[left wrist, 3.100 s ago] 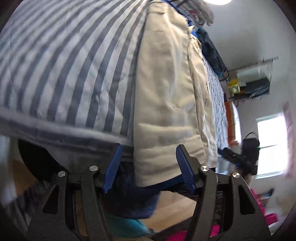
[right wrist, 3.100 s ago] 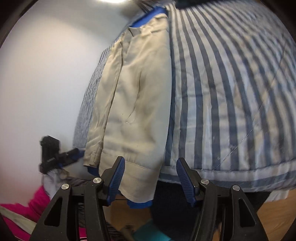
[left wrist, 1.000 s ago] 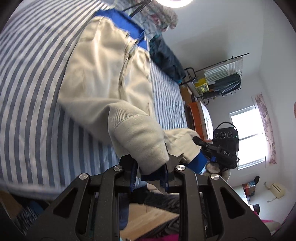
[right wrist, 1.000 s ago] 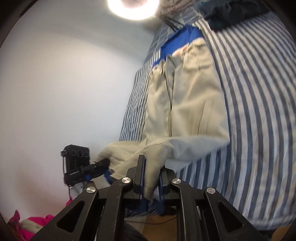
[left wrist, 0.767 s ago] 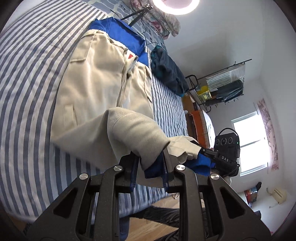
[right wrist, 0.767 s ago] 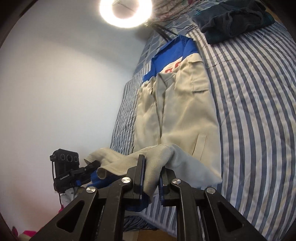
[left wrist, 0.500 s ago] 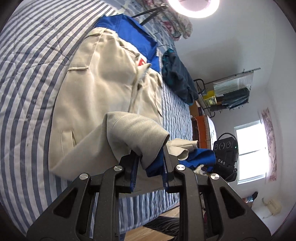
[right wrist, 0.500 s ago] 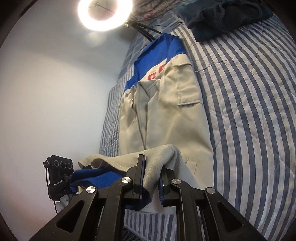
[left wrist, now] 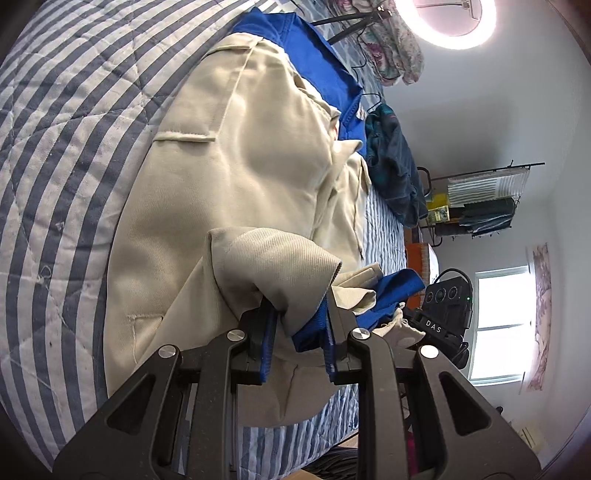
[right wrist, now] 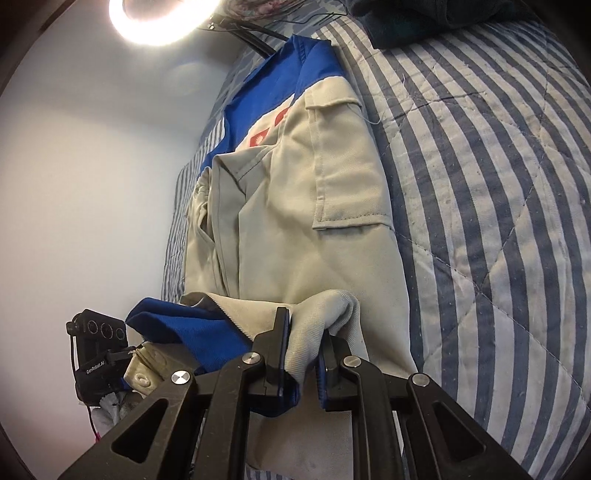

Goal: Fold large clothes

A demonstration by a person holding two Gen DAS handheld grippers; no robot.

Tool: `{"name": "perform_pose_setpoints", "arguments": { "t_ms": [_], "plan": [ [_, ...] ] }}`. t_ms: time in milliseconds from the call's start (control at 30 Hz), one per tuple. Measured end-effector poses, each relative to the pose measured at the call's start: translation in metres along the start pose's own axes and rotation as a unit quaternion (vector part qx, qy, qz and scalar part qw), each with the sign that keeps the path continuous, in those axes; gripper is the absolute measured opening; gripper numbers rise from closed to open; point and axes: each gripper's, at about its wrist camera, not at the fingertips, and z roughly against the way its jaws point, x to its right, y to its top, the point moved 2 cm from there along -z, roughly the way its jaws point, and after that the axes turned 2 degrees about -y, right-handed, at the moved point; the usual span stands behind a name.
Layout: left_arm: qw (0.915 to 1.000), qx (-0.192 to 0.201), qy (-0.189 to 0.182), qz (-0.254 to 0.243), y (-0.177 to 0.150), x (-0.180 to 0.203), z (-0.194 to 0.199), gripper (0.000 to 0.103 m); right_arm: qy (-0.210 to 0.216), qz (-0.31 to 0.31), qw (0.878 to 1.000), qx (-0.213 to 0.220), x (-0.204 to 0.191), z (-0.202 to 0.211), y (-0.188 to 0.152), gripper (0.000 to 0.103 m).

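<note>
The jacket's (left wrist: 229, 177) hem bunches over both grippers, hiding its lower edge. The left gripper (left wrist: 298, 325) and right gripper (right wrist: 301, 354) are each clamped on that hem. Three seconds ago they stood apart around it; now it is lifted over the body. The beige, blue-trimmed jacket lies on the striped bed (right wrist: 498, 184).

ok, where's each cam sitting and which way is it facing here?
Left wrist: on the left gripper, facing down along the jacket on the bed; its fingers pinch the hem.
Right wrist: on the right gripper, same, hem pinched.
Shared: jacket, bed, ring light; each sees the other gripper.
</note>
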Motion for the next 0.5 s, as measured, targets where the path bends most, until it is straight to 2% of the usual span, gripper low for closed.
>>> {"name": "perform_pose_setpoints", "arguments": {
  "t_ms": [100, 167, 267, 333, 433, 467, 500],
  "plan": [
    [1.0000, -0.003, 0.000, -0.003, 0.001, 0.002, 0.003, 0.021, 0.016, -0.017, 1.000, -0.001, 0.006, 0.003, 0.002, 0.012],
    [1.0000, -0.005, -0.005, -0.003, 0.001, 0.005, 0.007, 0.026, 0.028, -0.034, 0.999, -0.005, 0.010, 0.006, 0.003, 0.015],
    [0.9999, 0.000, -0.013, -0.007, 0.004, 0.012, 0.015, 0.038, 0.055, -0.054, 0.997, -0.011, 0.016, 0.013, 0.006, 0.026],
    [0.9995, 0.026, -0.009, -0.018, 0.009, 0.018, 0.029, 0.054, 0.067, -0.063, 0.996, -0.011, 0.018, 0.022, 0.007, 0.029],
    [0.9980, 0.054, -0.019, -0.028, 0.017, 0.022, 0.053, 0.055, 0.072, -0.065, 0.995, 0.015, 0.020, 0.044, 0.011, 0.051],
    [0.9974, 0.062, -0.015, -0.034, 0.020, 0.022, 0.059, 0.055, 0.074, -0.064, 0.995, 0.029, 0.020, 0.053, 0.014, 0.061],
    [0.9967, 0.070, -0.013, -0.040, 0.022, 0.022, 0.063, 0.055, 0.077, -0.065, 0.994, 0.042, 0.021, 0.065, 0.016, 0.064]
  ]
}}
